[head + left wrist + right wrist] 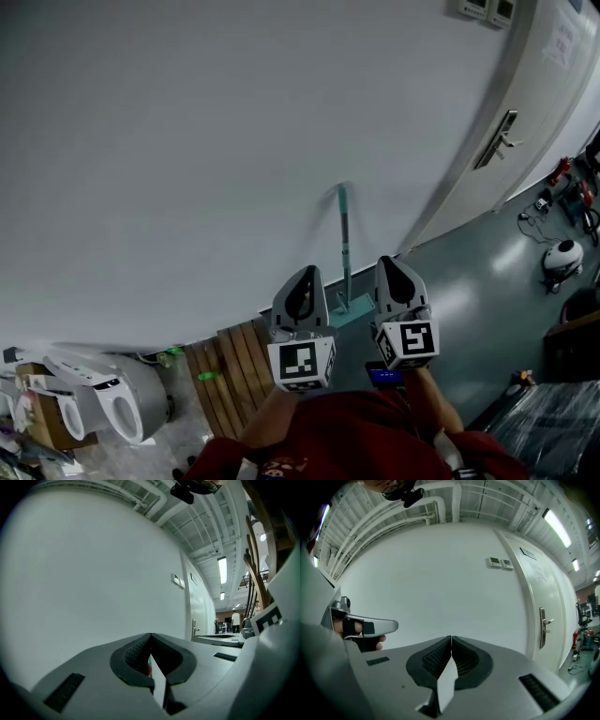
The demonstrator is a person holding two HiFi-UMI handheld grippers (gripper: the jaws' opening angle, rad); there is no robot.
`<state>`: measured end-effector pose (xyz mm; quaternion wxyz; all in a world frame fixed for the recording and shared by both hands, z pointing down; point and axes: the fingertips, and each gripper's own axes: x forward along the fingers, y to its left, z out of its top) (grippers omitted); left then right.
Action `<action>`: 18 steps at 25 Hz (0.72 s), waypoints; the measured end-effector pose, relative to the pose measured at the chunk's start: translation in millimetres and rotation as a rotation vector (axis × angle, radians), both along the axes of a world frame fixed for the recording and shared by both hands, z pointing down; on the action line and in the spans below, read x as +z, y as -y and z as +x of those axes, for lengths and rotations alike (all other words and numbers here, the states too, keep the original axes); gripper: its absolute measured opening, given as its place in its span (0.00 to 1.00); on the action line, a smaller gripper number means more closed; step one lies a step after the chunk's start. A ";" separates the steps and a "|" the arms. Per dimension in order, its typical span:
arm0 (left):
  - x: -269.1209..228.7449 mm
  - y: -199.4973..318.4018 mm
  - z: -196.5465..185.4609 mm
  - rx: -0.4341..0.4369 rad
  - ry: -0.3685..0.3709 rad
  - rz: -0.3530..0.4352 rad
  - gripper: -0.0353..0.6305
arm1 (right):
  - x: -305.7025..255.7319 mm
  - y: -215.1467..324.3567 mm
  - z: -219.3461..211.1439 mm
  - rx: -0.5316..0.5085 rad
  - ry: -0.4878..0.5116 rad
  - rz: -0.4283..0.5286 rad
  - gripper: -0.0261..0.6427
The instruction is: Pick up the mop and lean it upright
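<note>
Mop [345,246] against wall [187,122], door [548,94] beside — planks [230,375] near

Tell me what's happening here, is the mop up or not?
A person holds a gripper in each hand, facing a white wall. The mop already leans upright against that wall; in the head view it shows between the two grippers. The left gripper and the right gripper both have their jaws together with nothing between them, so neither holds the mop.

White wall [206,131], pale door [539,84] — lever handle [502,139], grey floor [469,291]
</note>
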<state>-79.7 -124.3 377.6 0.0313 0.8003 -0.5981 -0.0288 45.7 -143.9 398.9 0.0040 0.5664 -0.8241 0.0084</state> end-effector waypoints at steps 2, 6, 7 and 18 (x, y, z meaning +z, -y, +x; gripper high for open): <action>-0.1 10.9 -10.4 0.011 -0.001 -0.001 0.07 | -1.1 9.2 -9.3 0.013 -0.002 0.004 0.07; 0.5 29.3 -22.5 0.035 0.003 0.006 0.07 | -1.2 23.7 -21.5 0.035 -0.003 0.007 0.07; 0.8 33.4 -23.6 0.038 0.004 0.006 0.07 | -0.4 27.3 -23.0 0.039 -0.004 0.005 0.07; 8.9 82.1 -14.6 0.026 0.023 -0.007 0.07 | 5.2 85.7 -20.8 0.030 0.004 -0.007 0.07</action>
